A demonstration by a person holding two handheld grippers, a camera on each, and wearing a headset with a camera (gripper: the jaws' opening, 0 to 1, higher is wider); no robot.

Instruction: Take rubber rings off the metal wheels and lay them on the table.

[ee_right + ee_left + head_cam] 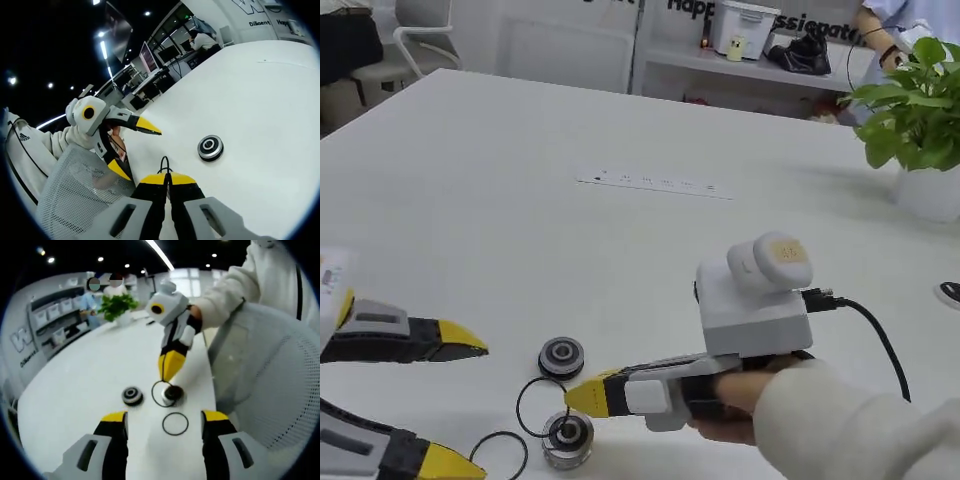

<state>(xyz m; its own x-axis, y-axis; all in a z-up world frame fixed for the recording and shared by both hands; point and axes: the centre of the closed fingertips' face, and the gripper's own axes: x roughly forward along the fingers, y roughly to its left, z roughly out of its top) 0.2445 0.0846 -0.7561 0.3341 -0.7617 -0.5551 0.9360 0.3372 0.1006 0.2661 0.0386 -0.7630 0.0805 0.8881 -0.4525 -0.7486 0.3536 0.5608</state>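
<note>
Your right tongs point(170, 176) are clenched, their jaws pressed together on a thin black rubber ring point(518, 405). In the right gripper view just a short sliver of it rises from between the tips. In the head view that pinched ring hangs as a loop off the yellow tip. Its lower right edge overlaps the silver wheel point(568, 438) standing on the white tabletop point(620, 230). You cannot tell whether the loop is clear of that wheel or caught on it.

Your left tongs point(165, 416) are released, jaws spread wide. A second rubber ring point(163, 425) lies flat on the tabletop between the two tips, touching neither. A second wheel point(562, 356), black around its rim, sits just beyond the silver one, apart from both tongs.

In the head view the lower left jaw is cut off by the frame's corner. Your hand point(750, 405) covers the rear of the right tongs, and the one yellow tip hides its partner.
</note>
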